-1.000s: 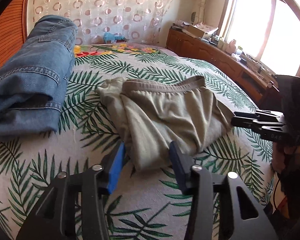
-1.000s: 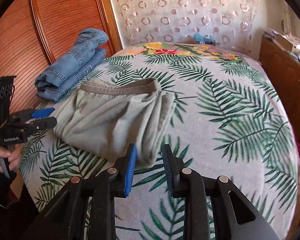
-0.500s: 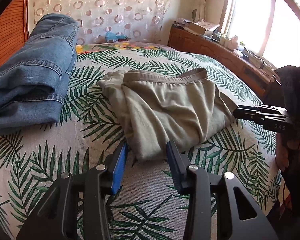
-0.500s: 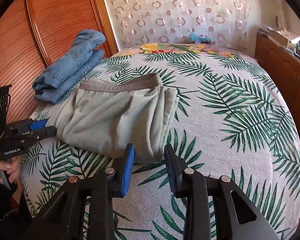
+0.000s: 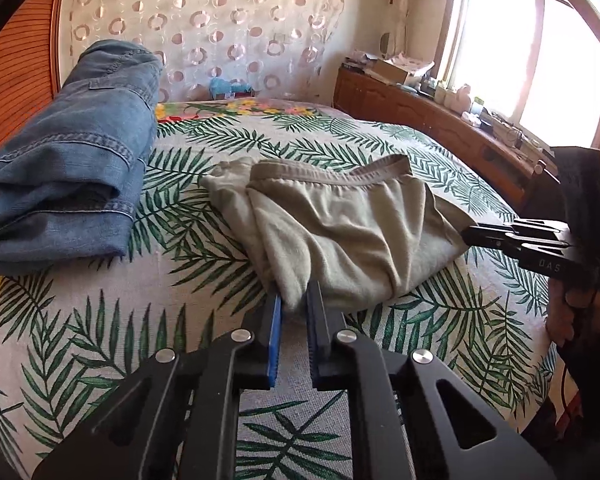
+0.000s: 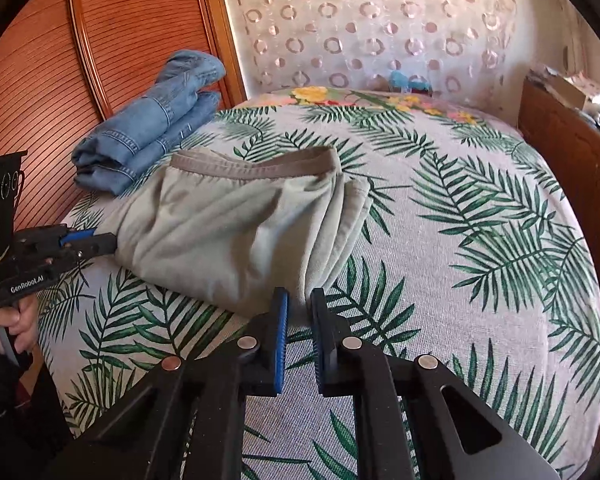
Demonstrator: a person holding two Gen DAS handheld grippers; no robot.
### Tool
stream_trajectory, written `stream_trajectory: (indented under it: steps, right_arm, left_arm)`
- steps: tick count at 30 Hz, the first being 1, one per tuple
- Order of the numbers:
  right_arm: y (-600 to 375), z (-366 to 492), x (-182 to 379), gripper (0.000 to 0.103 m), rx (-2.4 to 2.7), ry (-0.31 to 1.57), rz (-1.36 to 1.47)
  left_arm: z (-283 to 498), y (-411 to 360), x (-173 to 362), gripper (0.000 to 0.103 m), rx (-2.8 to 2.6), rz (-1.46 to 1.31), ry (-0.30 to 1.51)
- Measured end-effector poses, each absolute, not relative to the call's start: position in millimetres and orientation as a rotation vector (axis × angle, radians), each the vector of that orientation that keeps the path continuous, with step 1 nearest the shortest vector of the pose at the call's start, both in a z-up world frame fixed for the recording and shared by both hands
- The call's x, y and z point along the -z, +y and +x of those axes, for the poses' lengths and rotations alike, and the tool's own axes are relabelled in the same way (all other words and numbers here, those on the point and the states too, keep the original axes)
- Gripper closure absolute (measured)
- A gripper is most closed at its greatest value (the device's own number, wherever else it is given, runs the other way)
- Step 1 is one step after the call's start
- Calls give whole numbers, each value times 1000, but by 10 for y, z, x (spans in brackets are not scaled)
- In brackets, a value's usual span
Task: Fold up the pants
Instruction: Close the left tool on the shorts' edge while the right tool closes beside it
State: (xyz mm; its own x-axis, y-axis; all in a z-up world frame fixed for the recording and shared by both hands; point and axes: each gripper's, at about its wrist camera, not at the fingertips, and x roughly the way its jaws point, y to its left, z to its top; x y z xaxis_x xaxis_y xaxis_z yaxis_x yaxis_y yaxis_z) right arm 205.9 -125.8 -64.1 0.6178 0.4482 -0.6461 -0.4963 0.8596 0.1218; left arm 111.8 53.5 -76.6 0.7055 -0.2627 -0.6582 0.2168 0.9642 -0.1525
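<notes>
Your left gripper [image 5: 294, 304] has its jaws closing on the near left corner of the olive pants [image 5: 340, 232], with a fold of the cloth pinched between the blue pads. Your right gripper [image 6: 298, 304] is closing too, its jaws narrowed on the near right corner of the same pants, cloth caught between its pads. From the left wrist view you see the right gripper meeting the garment's edge at the far right; from the right wrist view the left one touches it at the far left.

The pants lie folded near the front edge of the bed [image 6: 480, 280], waistband toward the headboard end. A folded pair of jeans [image 5: 68, 168] sits at the bed's left edge, just beside the pants but apart from them.
</notes>
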Motion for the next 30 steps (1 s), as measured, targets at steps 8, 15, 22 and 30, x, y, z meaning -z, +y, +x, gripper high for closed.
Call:
stream_trajectory:
  steps: [8, 15, 22, 30]
  right_arm:
    - [-1415, 1859, 602, 94, -516, 672, -63]
    - [-1517, 1617, 498, 94, -523, 656, -61]
    - [-1651, 1441, 475, 94, -515, 669, -67]
    - [-1758, 1259, 461, 94, -527, 684, -66]
  left_arm:
    - [1010, 549, 709, 92, 285, -75, 722]
    - [804, 411, 576, 92, 317, -65, 715]
    - [631, 227, 501, 92, 352, -23, 707]
    - [508, 191, 535, 92, 366, -20, 726]
